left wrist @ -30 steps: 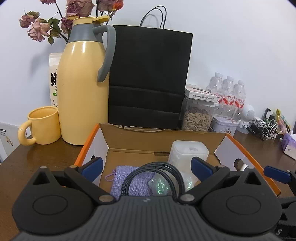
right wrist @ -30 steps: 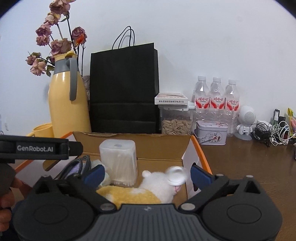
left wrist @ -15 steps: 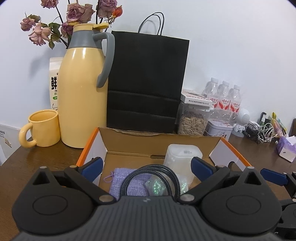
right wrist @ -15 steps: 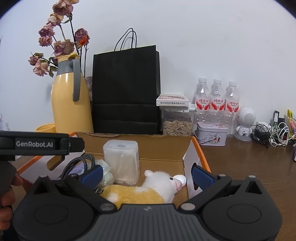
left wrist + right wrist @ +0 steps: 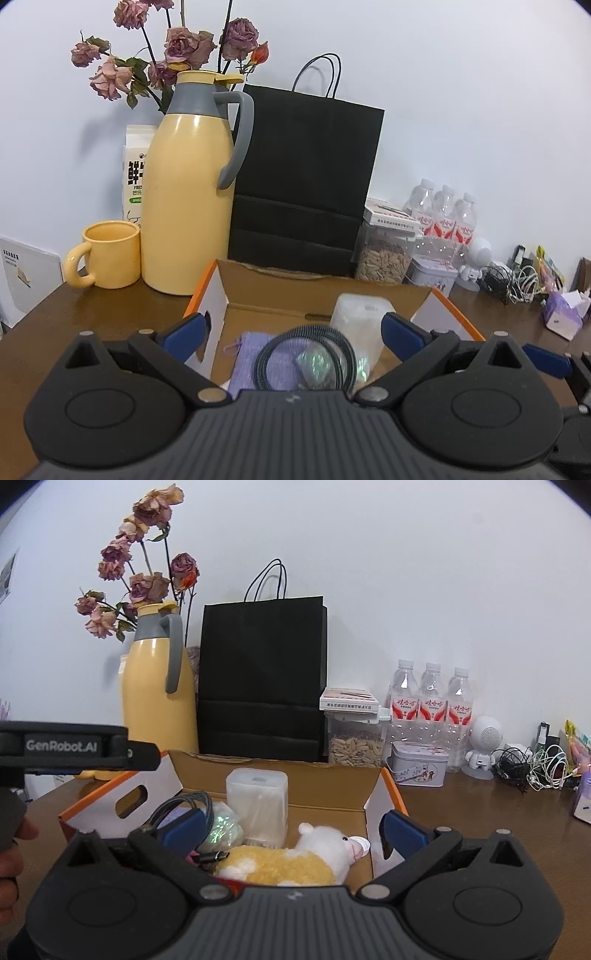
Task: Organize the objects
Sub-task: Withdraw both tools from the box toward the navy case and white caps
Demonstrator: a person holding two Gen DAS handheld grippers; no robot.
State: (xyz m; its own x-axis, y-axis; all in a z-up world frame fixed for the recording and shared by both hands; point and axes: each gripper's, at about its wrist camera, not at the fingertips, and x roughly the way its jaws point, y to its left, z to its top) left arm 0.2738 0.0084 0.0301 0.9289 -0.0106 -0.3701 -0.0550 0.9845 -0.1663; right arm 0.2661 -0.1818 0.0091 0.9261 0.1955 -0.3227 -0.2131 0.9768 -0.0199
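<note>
Left wrist view looks down into an open cardboard box (image 5: pixel 325 295) on the brown table (image 5: pixel 92 306). The left gripper (image 5: pixel 291 330) has its blue fingers spread wide with nothing between them. Inside lie a purple pouch (image 5: pixel 243 354) with a coiled black cable (image 5: pixel 306 356) on top of it, a crinkly iridescent packet (image 5: pixel 314 363) and a frosted white container (image 5: pixel 362 314) standing upright towards the back wall — small loose things gathered in one place, which suits the tidying job.

From the right wrist view the right gripper (image 5: pixel 291 829) is likewise wide apart and empty, poised above the near edge of the box. A white-and-yellow plush lamb (image 5: pixel 295 856) lies on its side along the front, just before the container, filling the last free floor. With both tools empty and held clear, the packing looks close to finished.

The yellow jug (image 5: pixel 188 199), yellow mug (image 5: pixel 109 254) and black paper bag (image 5: pixel 303 181) stand behind the box, lined along the wall where they do not block the reach.
</note>
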